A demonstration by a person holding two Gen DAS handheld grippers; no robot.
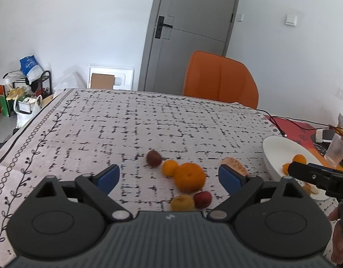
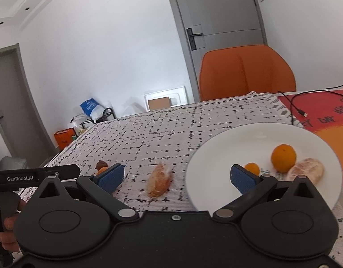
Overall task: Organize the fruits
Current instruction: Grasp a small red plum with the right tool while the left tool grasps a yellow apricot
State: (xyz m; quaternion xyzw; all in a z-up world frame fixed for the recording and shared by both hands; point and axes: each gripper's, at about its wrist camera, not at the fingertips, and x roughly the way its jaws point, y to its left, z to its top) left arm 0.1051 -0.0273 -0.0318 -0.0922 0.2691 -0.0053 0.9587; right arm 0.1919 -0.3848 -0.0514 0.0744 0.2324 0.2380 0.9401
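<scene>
both claws, left claw [image 1: 169, 175] and right claw [image 2: 177, 176], gape empty over the desk [image 1: 149, 122]; plate [image 2: 238, 143] near its right edge holds oranges [image 2: 283, 158].

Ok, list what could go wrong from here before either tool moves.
1. The loose fruits sit packed together: the big orange touches the small orange, so closing the open left tool may knock neighbours rolling.
2. The peeled citrus looks soft; the open right tool could crush it.
3. The white plate already holds round fruit that may roll if bumped.
</scene>
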